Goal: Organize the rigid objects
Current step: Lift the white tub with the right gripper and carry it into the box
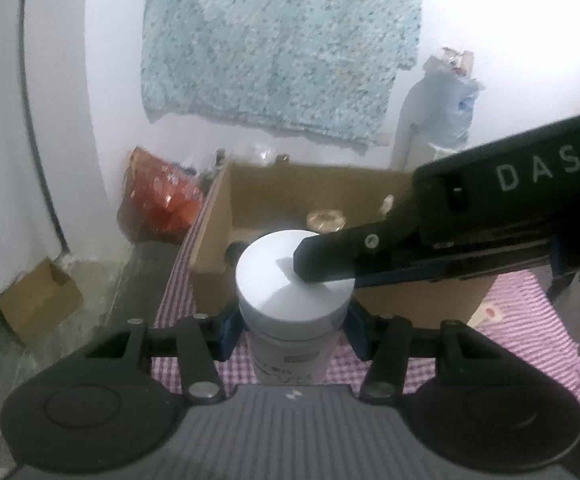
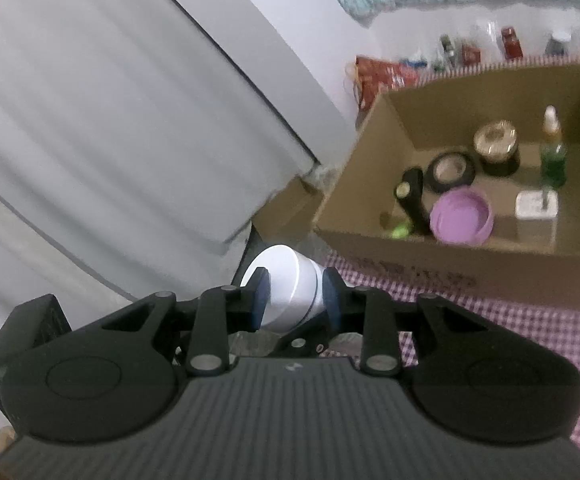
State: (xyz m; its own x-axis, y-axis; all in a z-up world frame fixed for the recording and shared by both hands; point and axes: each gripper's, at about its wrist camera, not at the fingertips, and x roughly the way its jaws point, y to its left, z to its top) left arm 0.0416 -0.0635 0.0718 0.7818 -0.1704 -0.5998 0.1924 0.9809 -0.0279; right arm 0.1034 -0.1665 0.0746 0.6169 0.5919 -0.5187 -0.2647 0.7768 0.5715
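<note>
A white jar with a white lid point(image 1: 290, 280) stands between the pads of my left gripper point(image 1: 294, 334), which is shut on its body just in front of the cardboard box point(image 1: 409, 300). My right gripper point(image 2: 294, 294) is shut on the jar's lid point(image 2: 286, 288) from the side; its upper finger point(image 1: 329, 258) lies across the lid top in the left wrist view. The box point(image 2: 429, 256) holds a purple lid point(image 2: 461, 218), a black tape roll point(image 2: 451, 170), a gold-lidded jar point(image 2: 495, 142), a green bottle point(image 2: 551, 156) and a white square item point(image 2: 535, 204).
The table has a pink checked cloth point(image 1: 529, 320). A red packet point(image 1: 162, 196) lies left of the box by the white wall. Small bottles point(image 2: 509, 44) line the wall behind the box. A small cardboard box point(image 1: 38, 300) sits on the floor to the left.
</note>
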